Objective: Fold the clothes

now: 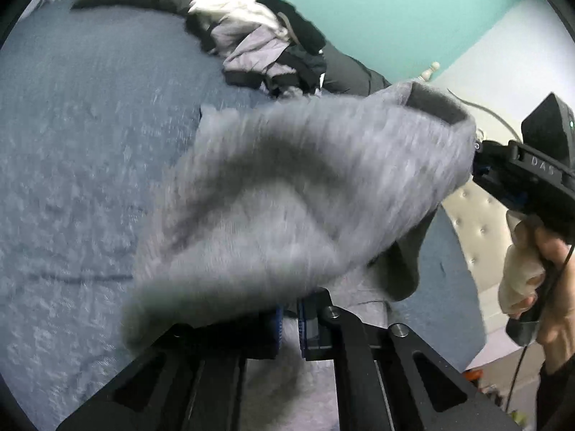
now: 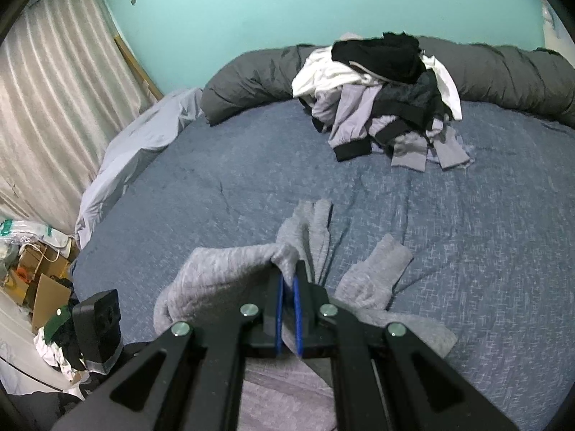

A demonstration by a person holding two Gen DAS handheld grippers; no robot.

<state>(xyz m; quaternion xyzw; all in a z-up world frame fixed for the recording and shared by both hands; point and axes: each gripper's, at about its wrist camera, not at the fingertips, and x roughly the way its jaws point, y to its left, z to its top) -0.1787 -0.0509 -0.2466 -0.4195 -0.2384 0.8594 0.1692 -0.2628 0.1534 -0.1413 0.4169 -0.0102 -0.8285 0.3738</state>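
You had the grey knit sweatshirt (image 2: 230, 269) lifted off the near bed (image 2: 467, 215), both the left gripper (image 1: 287, 319) and right gripper (image 2: 287, 287) clamped on its edge; soft, light, floppy, probably best pinched at seams.

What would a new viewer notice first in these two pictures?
First, the grey garment, lifted off the blue bedspread near the bed's front edge, with each hand-held gripper shut on it: the left hand-held gripper and the right hand-held gripper. Next, the pile of unfolded clothes, black, white and lilac, lying at the far side of the bed against a dark grey rolled duvet.
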